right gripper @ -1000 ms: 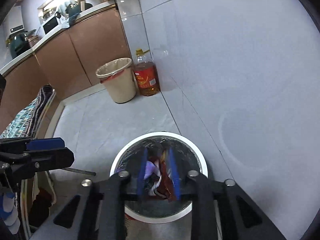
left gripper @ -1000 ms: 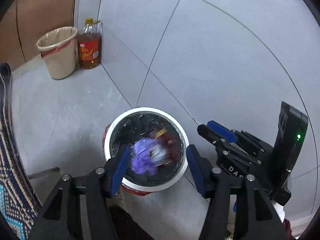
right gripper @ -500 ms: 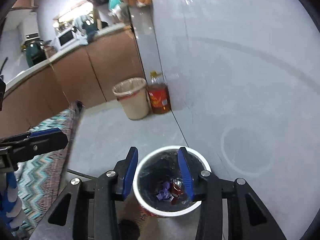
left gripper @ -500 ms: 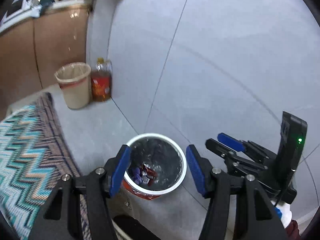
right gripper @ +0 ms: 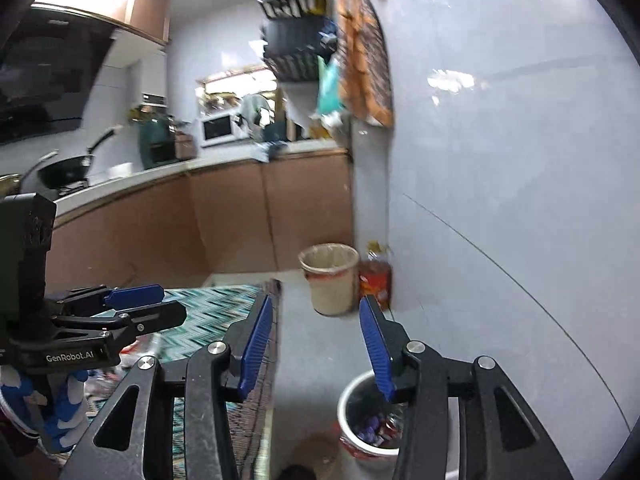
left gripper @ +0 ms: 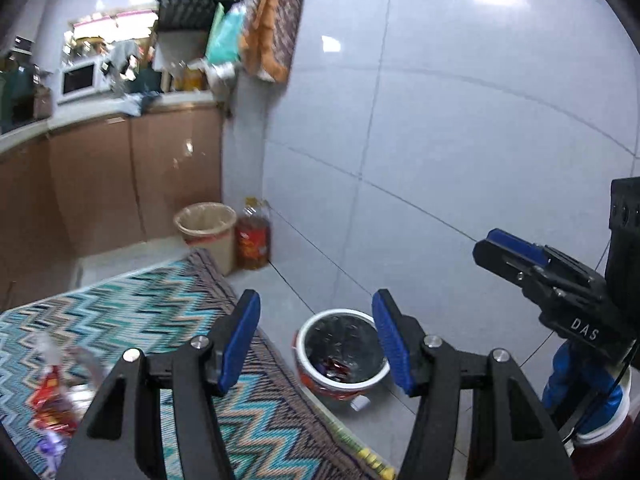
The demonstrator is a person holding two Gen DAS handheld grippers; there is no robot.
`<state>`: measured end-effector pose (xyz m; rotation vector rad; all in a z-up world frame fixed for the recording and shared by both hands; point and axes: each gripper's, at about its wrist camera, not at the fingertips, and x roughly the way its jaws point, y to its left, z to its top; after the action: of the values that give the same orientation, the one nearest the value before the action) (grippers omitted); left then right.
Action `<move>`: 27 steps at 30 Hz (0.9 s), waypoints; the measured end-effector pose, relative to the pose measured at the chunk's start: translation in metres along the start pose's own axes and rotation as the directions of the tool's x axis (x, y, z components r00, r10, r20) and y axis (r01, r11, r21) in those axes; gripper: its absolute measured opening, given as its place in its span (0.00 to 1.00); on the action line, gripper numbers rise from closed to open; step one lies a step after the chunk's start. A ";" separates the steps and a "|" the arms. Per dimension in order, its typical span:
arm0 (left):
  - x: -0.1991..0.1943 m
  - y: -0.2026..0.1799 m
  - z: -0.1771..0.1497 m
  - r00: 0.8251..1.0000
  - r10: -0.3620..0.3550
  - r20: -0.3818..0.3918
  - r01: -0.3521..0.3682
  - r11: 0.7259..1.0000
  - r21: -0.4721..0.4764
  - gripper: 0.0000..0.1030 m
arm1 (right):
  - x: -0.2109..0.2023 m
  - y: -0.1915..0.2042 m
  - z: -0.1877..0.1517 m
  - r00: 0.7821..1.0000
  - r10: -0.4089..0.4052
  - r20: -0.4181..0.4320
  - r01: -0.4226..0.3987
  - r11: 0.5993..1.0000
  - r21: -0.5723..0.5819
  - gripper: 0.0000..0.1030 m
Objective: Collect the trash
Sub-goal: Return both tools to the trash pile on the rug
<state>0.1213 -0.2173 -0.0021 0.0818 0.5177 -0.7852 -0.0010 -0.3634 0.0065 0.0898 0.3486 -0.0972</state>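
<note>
With both grippers empty, left gripper half-open, right gripper jaws opening, remaining wrappers lie on the rug, nearer the left.

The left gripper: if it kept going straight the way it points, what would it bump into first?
Probably the white-rimmed trash bin on the floor, seen right between the open left gripper fingers. Nothing shows in between, though depth is hard to judge.
</note>
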 end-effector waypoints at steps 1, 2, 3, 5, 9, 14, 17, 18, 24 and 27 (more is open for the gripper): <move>-0.014 0.004 -0.001 1.000 0.015 0.015 -0.015 1.000 -0.002 0.55 | -0.004 0.007 0.002 1.000 0.008 0.006 -0.008 1.000 -0.008 0.42; -0.022 0.006 -0.001 0.999 0.025 0.025 -0.025 1.000 -0.003 0.55 | -0.008 0.016 0.004 1.000 0.017 0.011 -0.017 1.000 -0.017 0.42; -0.038 0.013 -0.003 0.998 0.044 0.044 -0.044 0.999 -0.001 0.55 | -0.010 0.025 0.006 0.999 0.028 0.016 -0.028 0.999 -0.024 0.42; -0.063 0.024 -0.007 0.994 0.082 0.075 -0.082 0.997 0.003 0.55 | -0.016 0.042 0.008 0.998 0.055 0.026 -0.054 0.998 -0.036 0.42; -0.111 0.055 -0.015 0.977 0.168 0.135 -0.166 0.986 -0.022 0.58 | -0.027 0.071 0.013 0.995 0.091 0.047 -0.088 0.995 -0.056 0.42; -0.157 0.092 -0.028 0.942 0.279 0.184 -0.272 0.960 -0.065 0.61 | -0.035 0.103 0.018 0.989 0.138 0.059 -0.133 0.988 -0.081 0.45; -0.181 0.119 -0.039 0.917 0.351 0.190 -0.340 0.936 -0.089 0.61 | -0.035 0.117 0.017 0.984 0.171 0.056 -0.165 0.982 -0.092 0.45; -0.187 0.128 -0.044 0.907 0.378 0.187 -0.365 0.926 -0.098 0.61 | -0.033 0.121 0.017 0.982 0.182 0.053 -0.177 0.980 -0.094 0.45; -0.208 0.172 -0.079 0.877 0.460 0.137 -0.438 0.884 -0.164 0.61 | -0.021 0.141 0.009 0.971 0.236 0.020 -0.234 0.968 -0.090 0.45; -0.206 0.190 -0.097 0.878 0.469 0.098 -0.446 0.875 -0.188 0.61 | -0.007 0.150 0.002 0.965 0.261 -0.008 -0.261 0.962 -0.076 0.45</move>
<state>0.0906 0.0777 -0.0117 -0.0018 0.4018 -0.2765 0.0099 -0.2139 0.0214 0.0597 0.3351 0.1778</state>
